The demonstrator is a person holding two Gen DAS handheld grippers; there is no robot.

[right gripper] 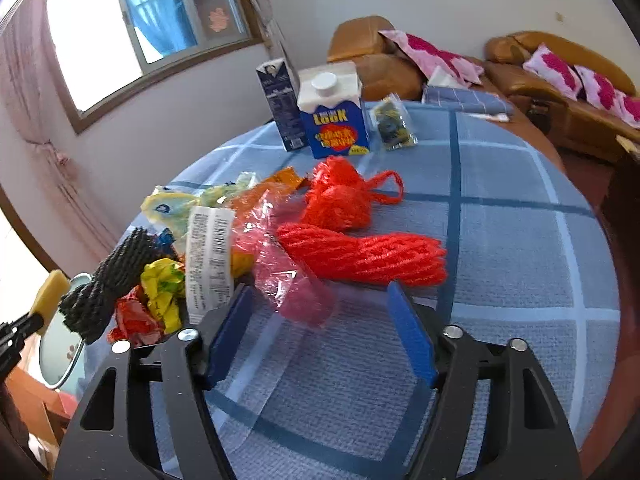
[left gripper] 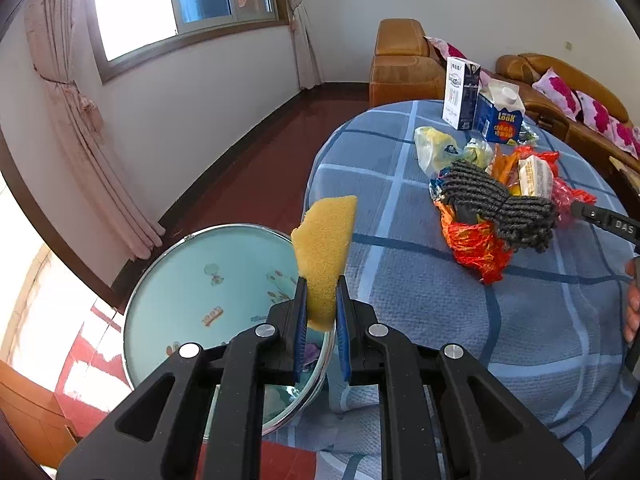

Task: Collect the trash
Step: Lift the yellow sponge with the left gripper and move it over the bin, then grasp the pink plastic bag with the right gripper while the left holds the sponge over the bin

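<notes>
Left tongs clamp a yellow sponge over the round bin; right tongs gape empty near the pink wrapper.

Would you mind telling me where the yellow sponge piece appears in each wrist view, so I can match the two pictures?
Left wrist view: the yellow sponge piece stands lower centre, clamped in the left gripper.
Right wrist view: it sits at the far left edge, by the dark ribbed cloth.
Shared landmark: the blue LOOK carton at the table's far side.
</notes>
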